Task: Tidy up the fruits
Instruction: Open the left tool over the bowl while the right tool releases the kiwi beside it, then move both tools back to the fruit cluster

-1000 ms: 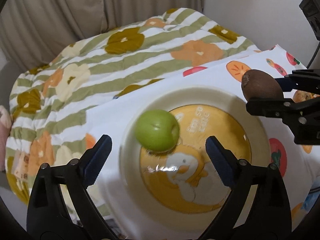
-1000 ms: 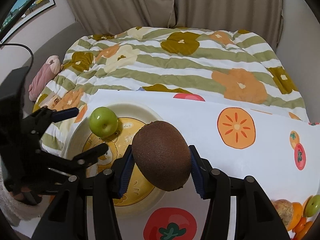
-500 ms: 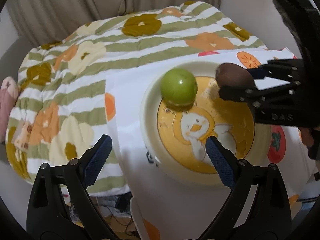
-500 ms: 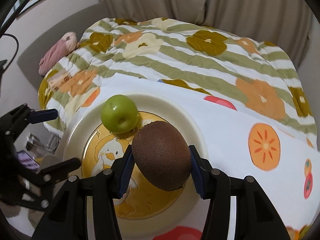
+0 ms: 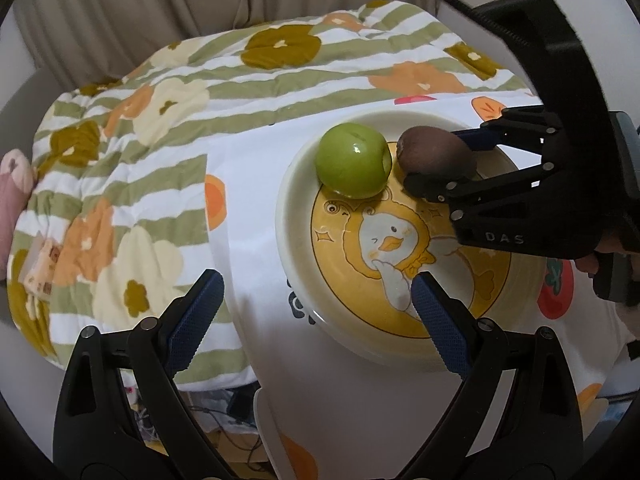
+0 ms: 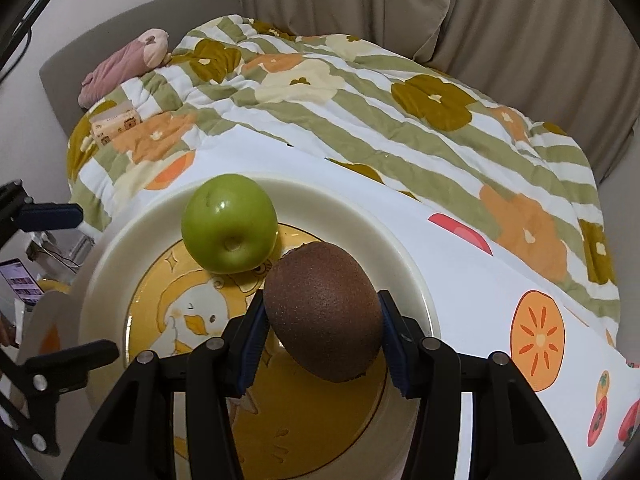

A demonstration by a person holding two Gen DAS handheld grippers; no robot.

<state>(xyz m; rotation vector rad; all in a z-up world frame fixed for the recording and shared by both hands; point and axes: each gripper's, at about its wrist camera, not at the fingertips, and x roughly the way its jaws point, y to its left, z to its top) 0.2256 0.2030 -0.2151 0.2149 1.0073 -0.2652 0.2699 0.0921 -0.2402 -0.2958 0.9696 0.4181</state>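
Note:
A green apple [image 5: 353,166] [image 6: 229,223] rests on the far part of a cream plate [image 5: 294,232] [image 6: 348,208] with a yellow duck picture. My right gripper [image 6: 322,332] [image 5: 438,162] is shut on a brown kiwi [image 6: 322,314] [image 5: 434,155], holding it over the plate just right of the apple. Whether the kiwi touches the plate I cannot tell. My left gripper [image 5: 316,308] stands open near the plate's front left edge, with nothing between its fingers; its right finger [image 5: 436,316] overlaps the plate rim.
The plate lies on a white cloth with fruit prints [image 5: 256,184] [image 6: 500,280], spread over a striped floral quilt [image 5: 132,128] [image 6: 360,92]. A pink plush [image 6: 124,60] lies at the quilt's far left. The cloth's front edge drops to cluttered floor [image 5: 224,412].
The right gripper has carried the kiwi left and down, from beside the plate to over it next to the apple. The left gripper has drawn back leftward, off the plate's centre.

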